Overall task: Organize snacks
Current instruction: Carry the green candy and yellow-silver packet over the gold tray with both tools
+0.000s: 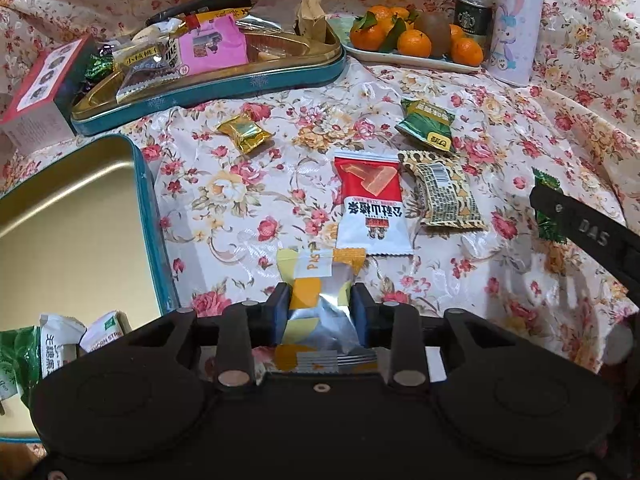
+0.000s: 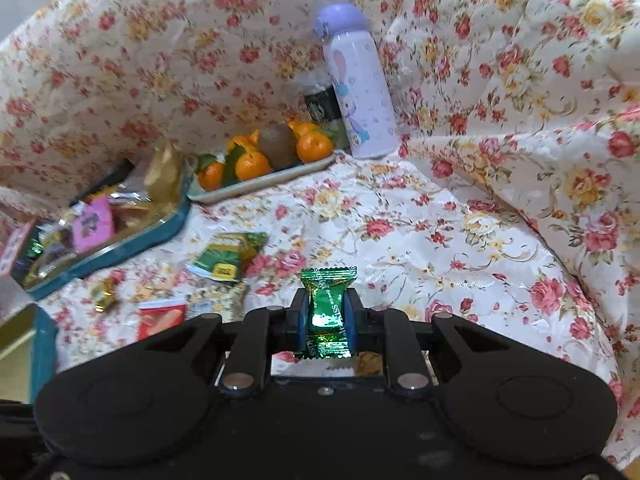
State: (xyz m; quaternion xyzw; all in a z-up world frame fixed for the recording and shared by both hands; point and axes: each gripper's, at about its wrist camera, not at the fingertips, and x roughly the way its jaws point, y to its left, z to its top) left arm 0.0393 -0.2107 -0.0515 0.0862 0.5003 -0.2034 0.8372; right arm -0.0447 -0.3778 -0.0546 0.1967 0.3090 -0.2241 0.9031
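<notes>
Yellow-silver packet (image 1: 320, 312) in left tongs (image 1: 320, 312) (red-white packet (image 1: 370, 204) just ahead)

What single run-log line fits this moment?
left gripper: shut on yellow packet | right gripper: shut on green candy | loose on cloth: red packet

Yellow-and-silver packet (image 1: 320, 300): I saw it pinched between my left gripper (image 1: 320, 312) pads — crimped end pointing forward.
Green foil candy (image 2: 327, 312): clamped upright in my right gripper (image 2: 327, 316).
Red-and-white packet (image 1: 372, 204): flat on the floral cloth — touching the leopard-print packet (image 1: 444, 192).
</notes>
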